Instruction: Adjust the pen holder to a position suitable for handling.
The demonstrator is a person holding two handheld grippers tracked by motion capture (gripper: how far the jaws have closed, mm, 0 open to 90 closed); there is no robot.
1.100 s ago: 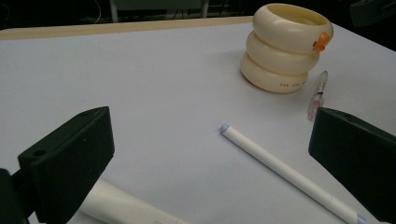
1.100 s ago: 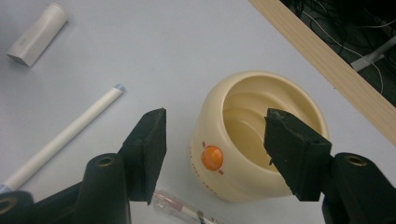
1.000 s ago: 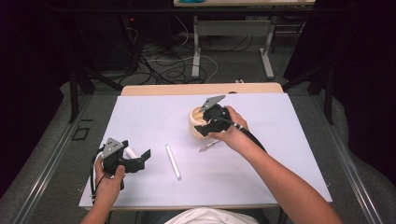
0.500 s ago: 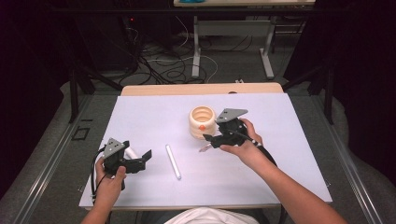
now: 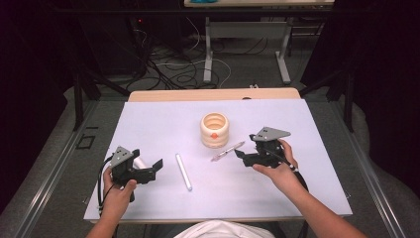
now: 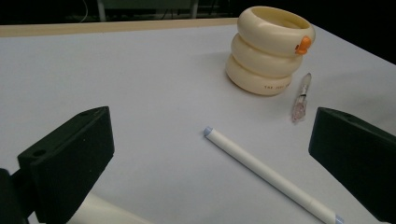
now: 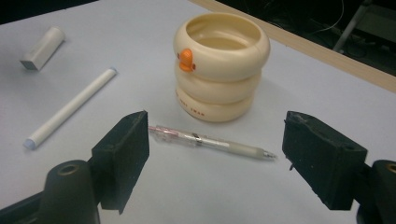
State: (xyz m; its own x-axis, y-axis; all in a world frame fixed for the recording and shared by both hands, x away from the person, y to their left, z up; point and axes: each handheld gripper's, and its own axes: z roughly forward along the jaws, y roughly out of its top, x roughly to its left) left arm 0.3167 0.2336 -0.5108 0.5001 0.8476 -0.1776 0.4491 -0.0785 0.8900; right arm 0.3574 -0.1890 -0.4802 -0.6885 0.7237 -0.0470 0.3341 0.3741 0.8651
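Even overhead light on the pale surface (image 5: 307, 188), soft faint shadows, dark surround, mild grain, near claw edges blurred close-up.

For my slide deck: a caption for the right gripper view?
Open right gripper facing a clear pen lying before a cream holder.

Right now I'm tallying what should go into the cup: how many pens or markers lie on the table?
2: a clear pen lies just in front of the cream ringed cup; a white marker lies mid-table between the hand-held grippers. The white cap-like piece isn't counted.
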